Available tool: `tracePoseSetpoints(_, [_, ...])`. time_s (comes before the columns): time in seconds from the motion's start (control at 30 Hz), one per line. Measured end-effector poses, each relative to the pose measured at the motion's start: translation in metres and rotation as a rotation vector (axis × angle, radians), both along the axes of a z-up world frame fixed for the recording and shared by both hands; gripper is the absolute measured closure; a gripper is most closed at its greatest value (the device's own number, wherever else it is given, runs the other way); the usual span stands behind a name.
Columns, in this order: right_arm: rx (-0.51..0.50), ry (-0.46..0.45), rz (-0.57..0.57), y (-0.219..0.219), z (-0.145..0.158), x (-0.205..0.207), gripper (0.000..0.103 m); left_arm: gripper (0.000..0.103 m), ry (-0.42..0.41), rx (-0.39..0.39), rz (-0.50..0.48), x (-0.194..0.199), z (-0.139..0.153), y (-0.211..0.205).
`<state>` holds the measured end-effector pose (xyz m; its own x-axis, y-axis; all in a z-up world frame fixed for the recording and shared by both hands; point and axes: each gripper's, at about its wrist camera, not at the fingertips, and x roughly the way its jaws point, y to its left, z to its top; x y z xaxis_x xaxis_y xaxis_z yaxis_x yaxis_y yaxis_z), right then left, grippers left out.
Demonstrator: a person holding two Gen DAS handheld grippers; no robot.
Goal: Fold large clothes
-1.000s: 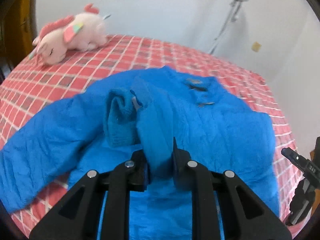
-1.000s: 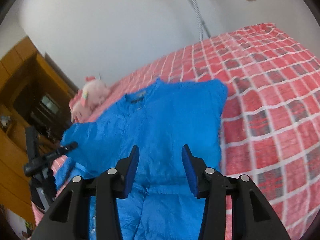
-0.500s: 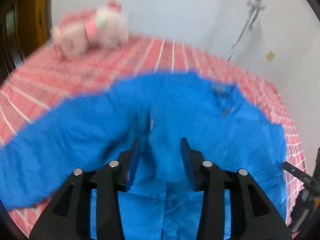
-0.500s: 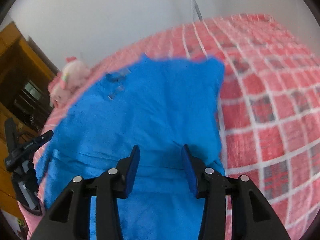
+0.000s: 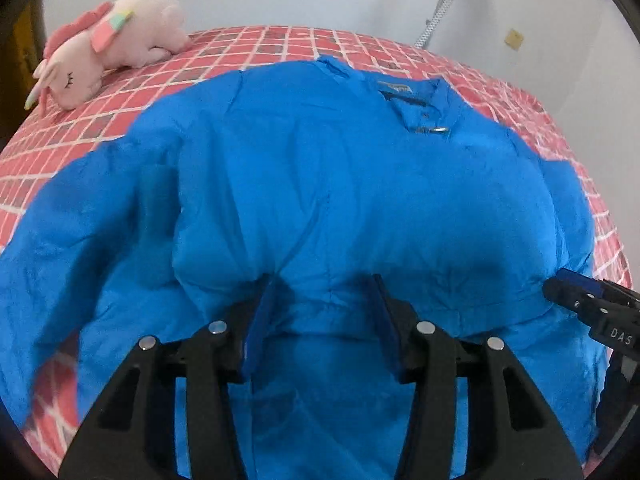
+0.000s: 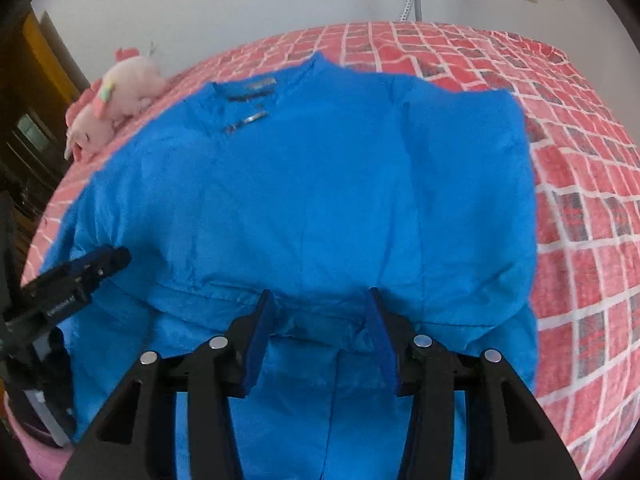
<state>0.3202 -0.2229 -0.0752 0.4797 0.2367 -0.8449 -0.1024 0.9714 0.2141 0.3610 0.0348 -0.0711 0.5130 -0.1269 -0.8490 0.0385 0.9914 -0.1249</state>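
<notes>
A large bright-blue garment (image 5: 340,184) lies spread on the bed, its collar (image 5: 416,100) with a label and a metal ring at the far side. One sleeve stretches out to the left. My left gripper (image 5: 322,284) hangs open just over the garment's near seam, and nothing is pinched between its pads. In the right wrist view, the same garment (image 6: 320,200) fills the middle. My right gripper (image 6: 319,295) is over the seam with its jaws opening, and the cloth lies below them, not clamped. Each gripper shows at the edge of the other's view: right gripper (image 5: 588,304), left gripper (image 6: 92,264).
The bed (image 5: 280,44) has a red checked cover (image 6: 580,200). A pink plush toy (image 5: 104,60) lies at its far left corner. Dark wooden furniture (image 6: 36,120) stands left of the bed. A metal pole (image 5: 444,0) leans against the white wall behind.
My left gripper has let go of the bunched blue cloth and opened, and that cloth now lies flat. Both grippers have come down closer over the garment's near seam.
</notes>
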Motion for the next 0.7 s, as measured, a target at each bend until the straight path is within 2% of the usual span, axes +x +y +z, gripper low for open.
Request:
tracePoseSetpoints(0.2, [0.047, -0.004, -0.009, -0.007, -0.003, 0.002, 0.056, 0.056, -0.008, -0.005, 0.006, -0.001, 0.000, 0.003])
tracePoseSetpoints(0.3, [0.112, -0.030, -0.006, -0.012, 0.016, -0.011, 0.055, 0.053, 0.002, -0.015, 0.014, -0.007, 0.014, 0.004])
tracePoseSetpoints(0.33, [0.126, -0.052, 0.008, -0.011, 0.025, -0.018, 0.051, 0.051, -0.021, -0.039, 0.011, -0.015, 0.028, 0.008])
tracePoseSetpoints(0.37, [0.128, -0.093, 0.023, -0.012, 0.038, -0.029, 0.042, 0.044, -0.043, -0.045, 0.009, -0.017, 0.037, 0.010])
tracePoseSetpoints(0.4, [0.110, -0.123, 0.025, -0.011, 0.048, -0.039, 0.037, 0.038, -0.072, -0.034, 0.015, -0.026, 0.050, 0.015])
tracePoseSetpoints(0.43, [0.087, -0.139, 0.021, -0.009, 0.055, -0.047, 0.032, 0.036, -0.105, -0.015, 0.035, -0.037, 0.062, 0.023])
tracePoseSetpoints(0.5, [0.063, -0.137, 0.023, -0.005, 0.059, -0.063, 0.032, 0.029, -0.145, 0.012, 0.072, -0.059, 0.078, 0.042])
tracePoseSetpoints(0.63, [0.062, -0.086, 0.062, 0.004, 0.047, -0.071, 0.032, 0.027, -0.152, 0.091, 0.187, -0.103, 0.088, 0.096])
tracePoseSetpoints(0.7, [0.058, -0.070, 0.081, 0.010, 0.043, -0.073, 0.032, 0.025, -0.129, 0.162, 0.293, -0.133, 0.086, 0.141])
